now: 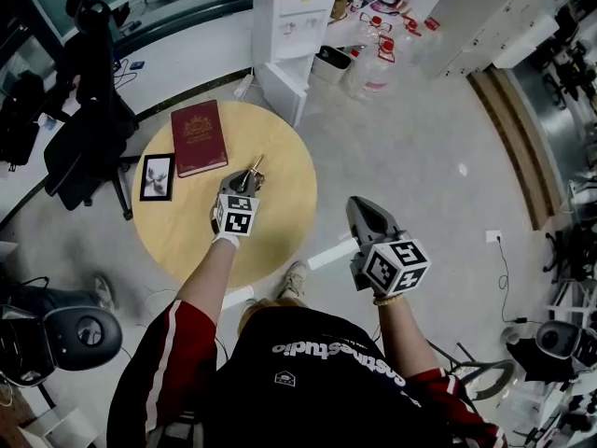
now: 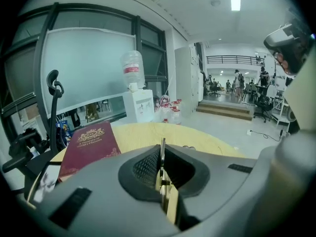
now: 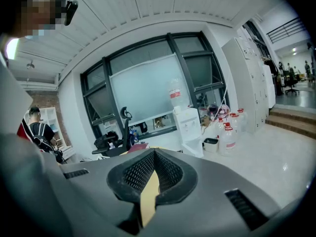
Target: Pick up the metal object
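Note:
A thin brass-coloured metal object (image 1: 255, 166) sticks out forward from my left gripper (image 1: 247, 179) over the round wooden table (image 1: 270, 236). In the left gripper view my left gripper (image 2: 162, 168) is shut on the metal object (image 2: 162, 152), which stands edge-on between the dark pads. My right gripper (image 1: 360, 207) hangs off the table's right side, above the floor. Seen in its own view, my right gripper (image 3: 154, 156) is shut with nothing between its pads.
A dark red book (image 1: 198, 136) and a small framed picture (image 1: 157, 177) lie on the table's far left. A black office chair (image 1: 84, 119) stands left of the table. Beyond it are a white water dispenser (image 1: 291, 26) and several water bottles (image 1: 373, 59).

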`<state>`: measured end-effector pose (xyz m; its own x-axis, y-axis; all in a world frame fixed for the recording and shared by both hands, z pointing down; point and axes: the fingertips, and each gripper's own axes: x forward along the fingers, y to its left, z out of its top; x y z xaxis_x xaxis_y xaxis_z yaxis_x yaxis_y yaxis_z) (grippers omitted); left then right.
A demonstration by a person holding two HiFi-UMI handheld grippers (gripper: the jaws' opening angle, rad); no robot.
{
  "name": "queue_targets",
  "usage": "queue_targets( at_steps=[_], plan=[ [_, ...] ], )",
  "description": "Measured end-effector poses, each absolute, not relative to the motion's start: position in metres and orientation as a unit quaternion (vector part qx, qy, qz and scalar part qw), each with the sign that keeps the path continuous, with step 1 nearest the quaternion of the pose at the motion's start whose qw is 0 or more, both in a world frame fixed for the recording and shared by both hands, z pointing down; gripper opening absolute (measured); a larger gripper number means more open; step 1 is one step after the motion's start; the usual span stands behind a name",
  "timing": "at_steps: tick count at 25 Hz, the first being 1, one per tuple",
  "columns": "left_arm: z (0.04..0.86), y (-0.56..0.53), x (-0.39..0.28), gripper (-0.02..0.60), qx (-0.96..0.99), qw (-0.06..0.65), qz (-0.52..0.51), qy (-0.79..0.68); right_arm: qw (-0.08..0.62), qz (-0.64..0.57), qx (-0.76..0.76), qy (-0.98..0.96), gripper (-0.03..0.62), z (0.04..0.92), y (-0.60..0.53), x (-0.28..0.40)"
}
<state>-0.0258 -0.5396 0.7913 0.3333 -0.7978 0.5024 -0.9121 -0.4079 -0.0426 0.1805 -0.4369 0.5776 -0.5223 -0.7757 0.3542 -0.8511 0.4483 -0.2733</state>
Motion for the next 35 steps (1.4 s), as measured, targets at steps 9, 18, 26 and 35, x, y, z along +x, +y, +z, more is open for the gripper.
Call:
queue_targets(
  at_steps=[9, 18, 26, 35],
  plan=[
    [0.761, -0.510, -0.034, 0.024, 0.810, 0.144, 0.202, -0.531, 0.078, 0.191, 0.476, -0.855, 0.026, 0.555, -0.427, 0.153],
    [0.715, -0.482, -0.064, 0.025, 0.803, 0.128, 0.180, -0.554, 0.049, 0.172, 0.482, -0.858, 0.026, 0.521, -0.422, 0.120],
    [0.644, -0.448, -0.085, 0.025, 0.807, 0.122, 0.141, -0.560, 0.041, 0.174, 0.494, -0.851, 0.026, 0.497, -0.411, 0.090],
    [0.569, -0.419, -0.102, 0.025, 0.832, 0.088, 0.087, -0.541, 0.023, 0.147, 0.526, -0.837, 0.026, 0.466, -0.385, 0.088]
  ],
)
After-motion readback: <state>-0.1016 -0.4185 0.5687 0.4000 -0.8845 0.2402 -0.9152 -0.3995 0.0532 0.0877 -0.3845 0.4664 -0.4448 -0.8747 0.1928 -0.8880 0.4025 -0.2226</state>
